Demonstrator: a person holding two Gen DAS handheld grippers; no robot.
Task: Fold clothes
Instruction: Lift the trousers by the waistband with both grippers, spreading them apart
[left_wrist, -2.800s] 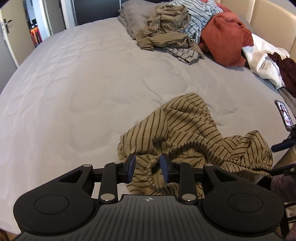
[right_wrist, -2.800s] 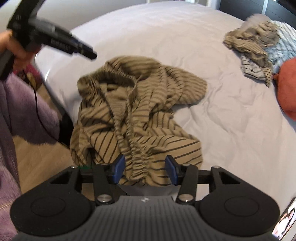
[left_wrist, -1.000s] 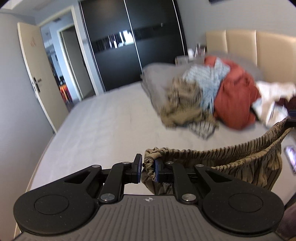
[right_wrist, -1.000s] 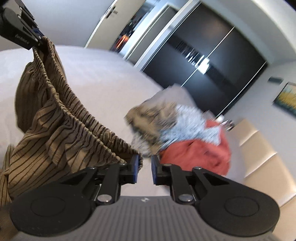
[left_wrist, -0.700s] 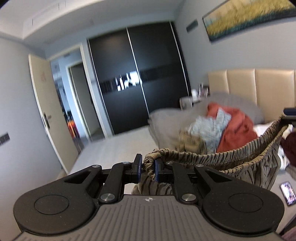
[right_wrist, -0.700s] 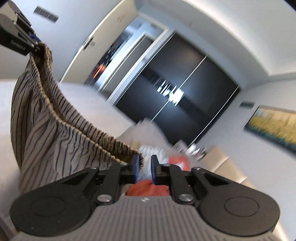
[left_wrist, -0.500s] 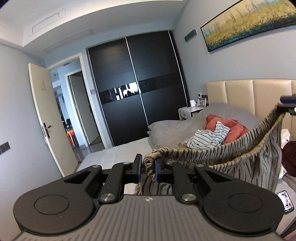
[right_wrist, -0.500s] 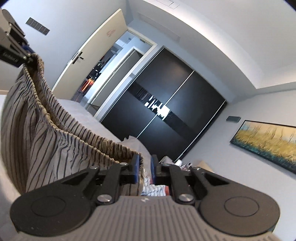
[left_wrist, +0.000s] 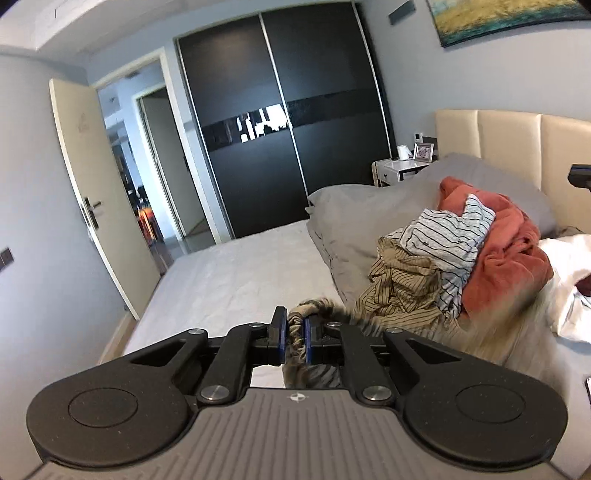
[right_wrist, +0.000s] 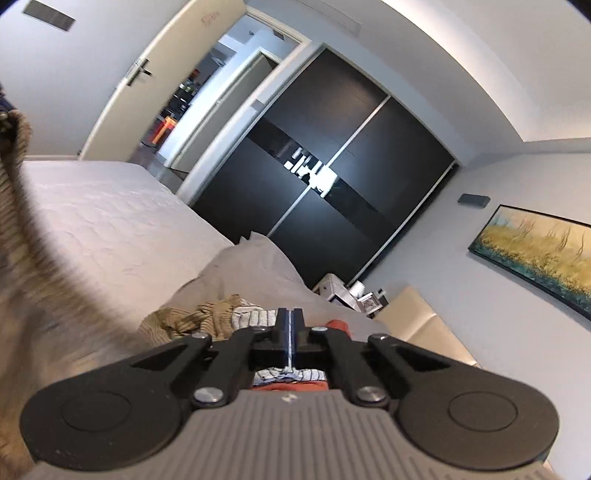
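left gripper (left_wrist: 294, 339) pinched on the gathered waistband of the striped garment (left_wrist: 325, 376), its cloth blurred and hanging toward the bed (left_wrist: 240, 280). right gripper (right_wrist: 291, 341) just clamped fully together, apparently on nothing. no fold made yet; heap of clothes (left_wrist: 461, 254) by the pillows untouched. beyond, grey bedroom with dark wardrobe (left_wrist: 288, 122) and open door (left_wrist: 99, 192).

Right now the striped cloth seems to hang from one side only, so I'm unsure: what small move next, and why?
Probably reopen the right gripper and re-grip the waistband: its fingers have just closed on nothing, while the left gripper alone pinches the waistband, leaving it dangling.
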